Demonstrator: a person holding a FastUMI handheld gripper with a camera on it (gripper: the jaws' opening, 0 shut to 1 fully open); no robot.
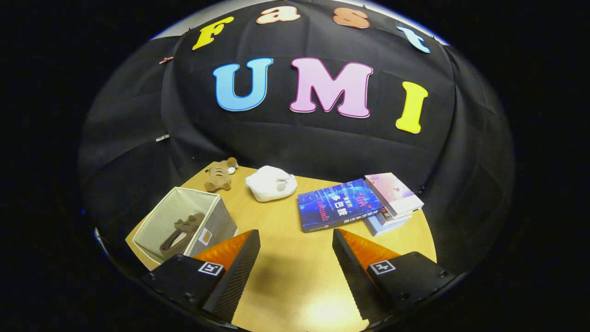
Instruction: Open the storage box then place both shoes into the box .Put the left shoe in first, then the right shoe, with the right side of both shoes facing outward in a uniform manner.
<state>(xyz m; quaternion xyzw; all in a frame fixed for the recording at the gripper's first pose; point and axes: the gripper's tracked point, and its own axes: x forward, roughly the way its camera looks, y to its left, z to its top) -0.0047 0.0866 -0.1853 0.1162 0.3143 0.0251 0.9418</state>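
One brown shoe in the open box, one still out on the table; the claw wide and empty.

The gripper (295,272) is held above the bare wooden table (286,258), its fingers spread wide with nothing between them. The storage box (152,216) is seen at about ten o'clock from the fingers, just beside the left one, already open, and a brown shoe (180,233) is laid inside it. A second brown shoe (220,174) is seen at about eleven o'clock, beyond the box near the table's far edge. A white cloth bundle (271,183) lies at twelve o'clock and a stack of books (359,203) at one o'clock. The step in hand is judged to be the second shoe: a reach past the box is called for, then a grip on the shoe. Which way the shoes face cannot be told.
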